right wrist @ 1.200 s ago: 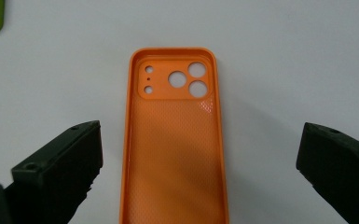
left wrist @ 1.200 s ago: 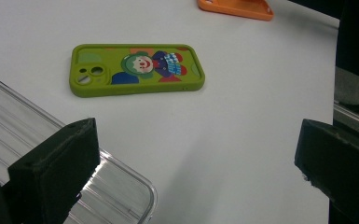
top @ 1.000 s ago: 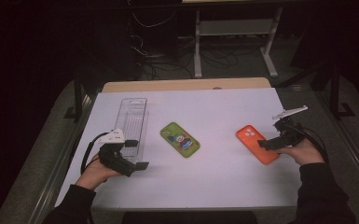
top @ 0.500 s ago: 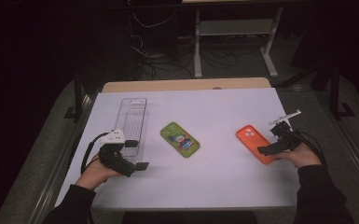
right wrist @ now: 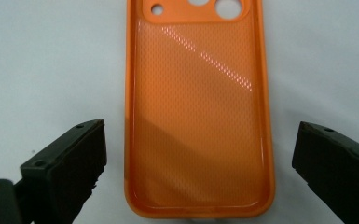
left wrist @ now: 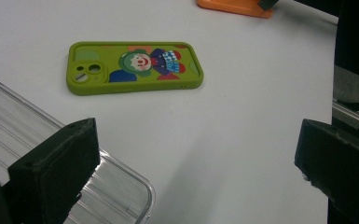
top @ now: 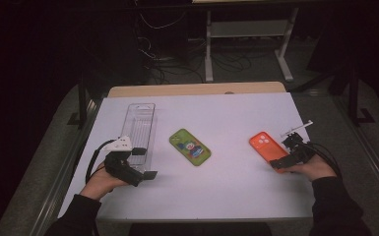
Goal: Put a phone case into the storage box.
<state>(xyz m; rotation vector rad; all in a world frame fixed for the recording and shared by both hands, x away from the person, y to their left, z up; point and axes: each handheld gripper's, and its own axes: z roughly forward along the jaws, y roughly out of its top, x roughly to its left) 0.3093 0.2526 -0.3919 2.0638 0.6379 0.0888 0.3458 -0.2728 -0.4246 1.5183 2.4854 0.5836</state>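
An orange phone case point(top: 267, 148) lies on the white table point(top: 226, 118) at the right, its hollow inside facing up point(right wrist: 198, 112). My right gripper point(top: 279, 164) is open at the case's near end, one jaw on each side of it. A green phone case point(top: 190, 147) with a clown picture lies mid-table point(left wrist: 133, 66). My left gripper point(top: 147, 175) stands open at the near end of a clear plastic tray point(top: 139, 129), nothing between its jaws. The tray's corner point(left wrist: 121, 186) sits just past the left jaw.
Beyond the table's far edge a wooden strip point(top: 197, 89) runs, then a dark floor with cables and a metal stand point(top: 246, 34). The orange case's edge point(left wrist: 235, 7) appears at the top of the left gripper view.
My right gripper has come down and forward to the near end of the orange case, now straddling it. The left gripper has stayed put.
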